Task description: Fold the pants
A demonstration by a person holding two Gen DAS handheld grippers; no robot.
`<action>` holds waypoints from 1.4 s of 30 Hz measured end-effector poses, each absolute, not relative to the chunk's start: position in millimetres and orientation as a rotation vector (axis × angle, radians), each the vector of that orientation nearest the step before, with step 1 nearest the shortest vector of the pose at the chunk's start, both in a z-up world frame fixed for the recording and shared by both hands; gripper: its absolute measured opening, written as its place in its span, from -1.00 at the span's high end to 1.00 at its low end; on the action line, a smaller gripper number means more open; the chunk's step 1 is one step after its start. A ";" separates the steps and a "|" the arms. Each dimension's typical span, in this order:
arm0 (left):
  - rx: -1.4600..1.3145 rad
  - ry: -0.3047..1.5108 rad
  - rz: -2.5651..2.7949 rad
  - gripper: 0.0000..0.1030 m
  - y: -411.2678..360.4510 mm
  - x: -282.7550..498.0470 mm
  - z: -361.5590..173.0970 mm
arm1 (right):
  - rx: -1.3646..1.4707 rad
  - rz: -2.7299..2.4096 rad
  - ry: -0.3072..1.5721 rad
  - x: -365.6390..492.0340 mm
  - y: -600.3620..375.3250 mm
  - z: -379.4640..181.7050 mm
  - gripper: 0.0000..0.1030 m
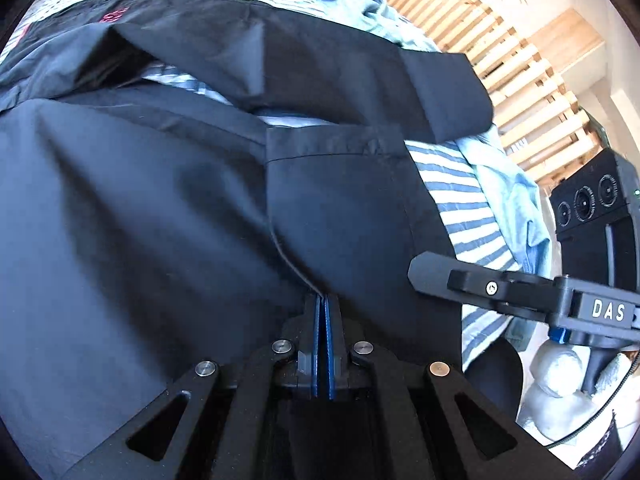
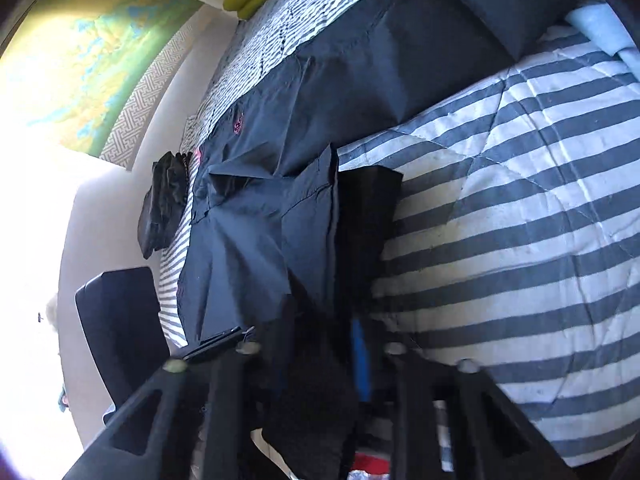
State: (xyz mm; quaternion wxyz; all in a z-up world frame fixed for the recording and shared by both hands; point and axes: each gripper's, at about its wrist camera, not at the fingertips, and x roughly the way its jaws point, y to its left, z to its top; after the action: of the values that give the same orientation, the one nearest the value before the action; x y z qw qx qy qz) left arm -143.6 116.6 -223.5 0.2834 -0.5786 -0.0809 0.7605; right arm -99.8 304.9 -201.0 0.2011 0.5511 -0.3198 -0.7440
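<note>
The bed's striped quilt (image 2: 520, 208) fills my view, with the black pants (image 1: 160, 208) spread across it. My left gripper (image 1: 322, 304) has its fingers clamped on a pants fold. My right gripper (image 2: 320, 344) pinches a pants edge beside that quilt.

The pants (image 1: 168, 184) lie spread on the striped quilt (image 2: 520, 208), directly ahead of the left gripper (image 1: 322, 304), whose tips meet on a fold of the cloth. A hemmed pant leg (image 1: 400, 92) lies farther ahead and to that gripper's right. The right gripper (image 1: 424, 274) reaches in from the right, at the pants' edge, over the quilt. A light garment (image 1: 516, 196) lies on the quilt beyond it. From the right gripper's own view, pants cloth hangs between its fingers (image 2: 362, 360), quilt to the right, pants ahead and left.
</note>
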 end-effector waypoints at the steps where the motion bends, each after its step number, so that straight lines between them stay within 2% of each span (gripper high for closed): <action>1: -1.543 -0.215 2.025 0.97 120.6 -142.0 -222.1 | 1.540 -2.080 -0.885 -96.6 306.8 -197.7 0.75; 5: -1.519 -0.183 2.002 0.97 141.2 -135.2 -216.4 | 1.532 -2.116 -0.838 -86.6 314.9 -183.8 0.91; 16: -1.436 -0.192 1.844 0.96 210.7 -116.6 -195.1 | 1.601 -2.417 -0.572 -54.5 367.3 -142.0 0.97; 20: -1.386 -0.123 1.776 0.75 243.5 -99.8 -184.4 | 1.669 -2.564 -0.461 -34.6 400.3 -137.9 0.97; 25: -1.380 -0.103 1.754 0.75 248.9 -89.9 -176.5 | 1.753 -2.584 -0.514 -24.9 431.1 -160.4 0.97; 28: -1.376 -0.080 1.796 0.75 232.3 -85.8 -171.5 | 1.817 -2.582 -0.424 -24.4 426.7 -176.0 0.97; 32: -1.383 -0.069 1.908 0.75 171.8 -90.6 -161.8 | 1.876 -2.547 -0.333 -20.2 421.6 -183.7 0.92; 33: -1.389 -0.074 1.946 0.75 150.2 -94.1 -158.3 | 1.875 -2.554 -0.337 -19.1 424.5 -179.7 0.85; 38: -1.415 -0.084 2.182 0.75 50.5 -129.6 -140.9 | 1.702 -2.636 -0.366 -23.3 437.9 -140.4 0.78; 42: -1.438 -0.087 2.378 0.75 -24.1 -167.8 -121.3 | 1.525 -2.721 -0.314 -48.4 435.8 -103.7 0.63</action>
State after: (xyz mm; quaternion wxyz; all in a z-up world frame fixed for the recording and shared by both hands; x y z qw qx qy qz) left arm -167.8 -24.1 -121.3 0.1796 -0.5087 -0.0309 0.8414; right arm -48.4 435.8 -103.7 0.0034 0.4865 -0.1002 -0.8679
